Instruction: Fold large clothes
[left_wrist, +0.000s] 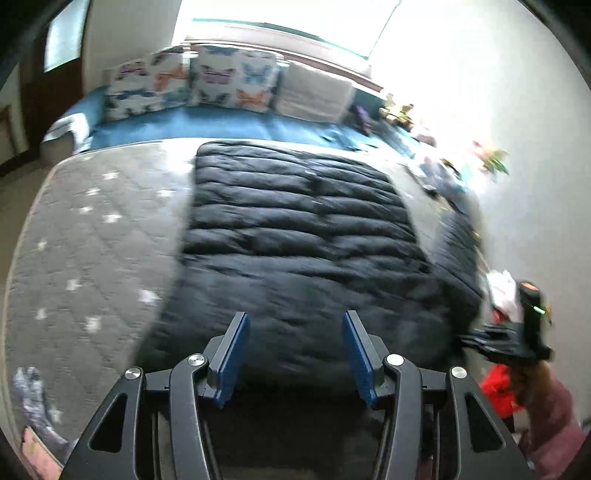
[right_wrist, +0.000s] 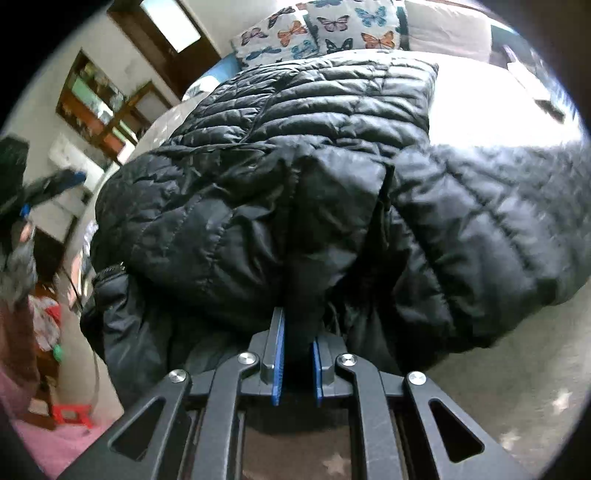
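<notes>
Jacket (left_wrist: 295, 236), black quilted puffer, lies spread on the bed (left_wrist: 92, 240) over a grey star-print cover, w/ butterfly pillows (left_wrist: 192, 81) at the far end. Looks light and puffy, soft all through, no stiffness; shell seems slick, so a thin pinch could slip, and the trapped air will prob make folds spring back. Best hold, I'd say: a bunched edge or hem, not the flat middle. Right hand-held gripper (right_wrist: 297, 354) is clamped tight on a fold of the jacket's near edge, fabric squeezed between the blue pads. Left hand-held gripper (left_wrist: 295, 354) hangs above the near end of the jacket, jaws apart, nothing between them, not touching the cloth.
</notes>
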